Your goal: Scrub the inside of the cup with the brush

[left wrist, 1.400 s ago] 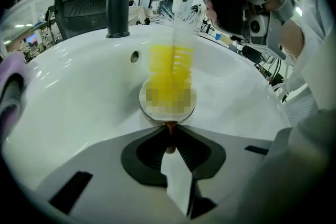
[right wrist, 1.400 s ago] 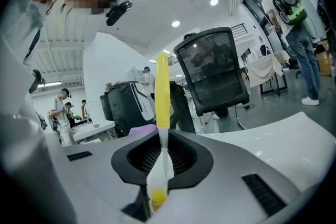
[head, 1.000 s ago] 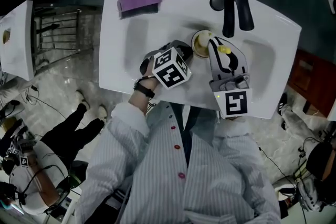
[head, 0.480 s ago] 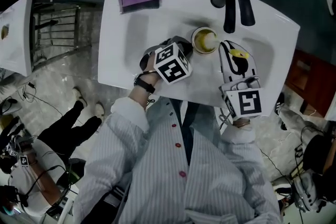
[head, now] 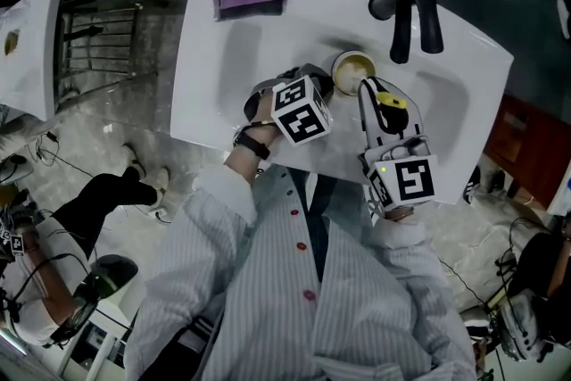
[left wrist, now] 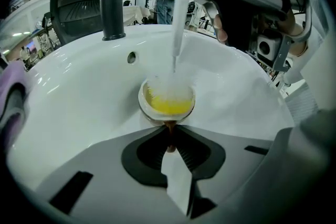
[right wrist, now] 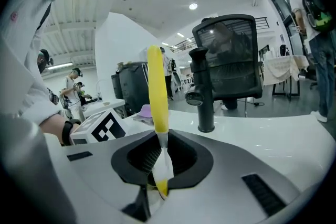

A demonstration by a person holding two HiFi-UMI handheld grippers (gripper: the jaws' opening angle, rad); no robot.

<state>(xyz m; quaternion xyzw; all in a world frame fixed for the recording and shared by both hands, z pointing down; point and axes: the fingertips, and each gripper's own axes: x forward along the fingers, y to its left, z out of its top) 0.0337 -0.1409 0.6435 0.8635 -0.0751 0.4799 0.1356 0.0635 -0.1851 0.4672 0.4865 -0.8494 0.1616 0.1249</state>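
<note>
left gripper (left wrist: 169,140): jaws nipped on near rim of cup (left wrist: 167,102), low in sink (left wrist: 73,102) | right gripper (right wrist: 159,168): clamped on brush (right wrist: 157,86) | brush tip inside cup, bristles blurred; cup outside right gripper view
</note>
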